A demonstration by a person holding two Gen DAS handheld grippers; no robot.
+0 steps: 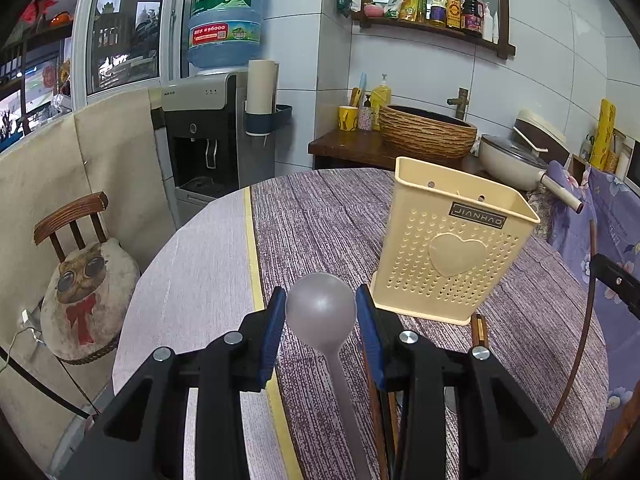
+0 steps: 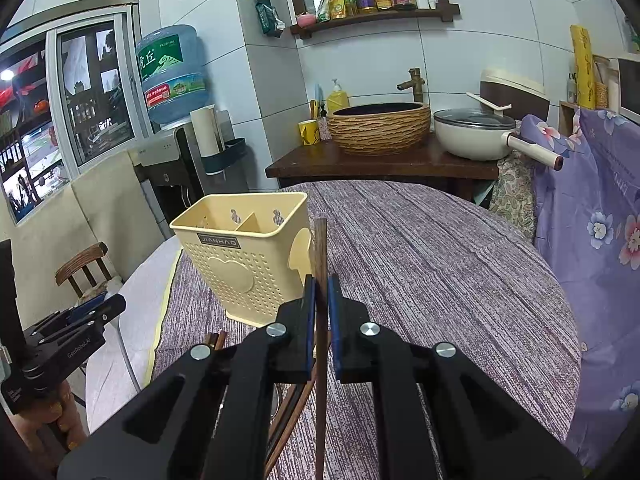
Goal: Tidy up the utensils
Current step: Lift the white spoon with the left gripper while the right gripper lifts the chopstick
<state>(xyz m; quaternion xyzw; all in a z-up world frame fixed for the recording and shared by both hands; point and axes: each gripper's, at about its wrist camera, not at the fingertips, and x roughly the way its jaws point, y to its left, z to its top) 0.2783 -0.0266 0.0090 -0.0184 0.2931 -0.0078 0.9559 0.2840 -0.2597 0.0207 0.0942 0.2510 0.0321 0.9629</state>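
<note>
A cream perforated utensil holder (image 1: 452, 248) stands upright on the purple tablecloth; in the right wrist view (image 2: 248, 256) its two compartments look empty. My left gripper (image 1: 320, 312) is open around the bowl of a grey plastic spoon (image 1: 320, 312); its pads stand just off the bowl on both sides, and the handle runs back under the gripper. My right gripper (image 2: 320, 304) is shut on a dark wooden chopstick (image 2: 320, 248) that sticks up forward, right of the holder. More wooden chopsticks (image 2: 216, 340) lie on the cloth in front of the holder.
The round table (image 2: 440, 260) has a pale mat (image 1: 192, 280) on its left part. A wooden chair with a cushion (image 1: 84, 272) stands left. A water dispenser (image 1: 208, 136), a counter with a woven basin (image 2: 380, 128) and a white pan (image 2: 476, 136) stand behind.
</note>
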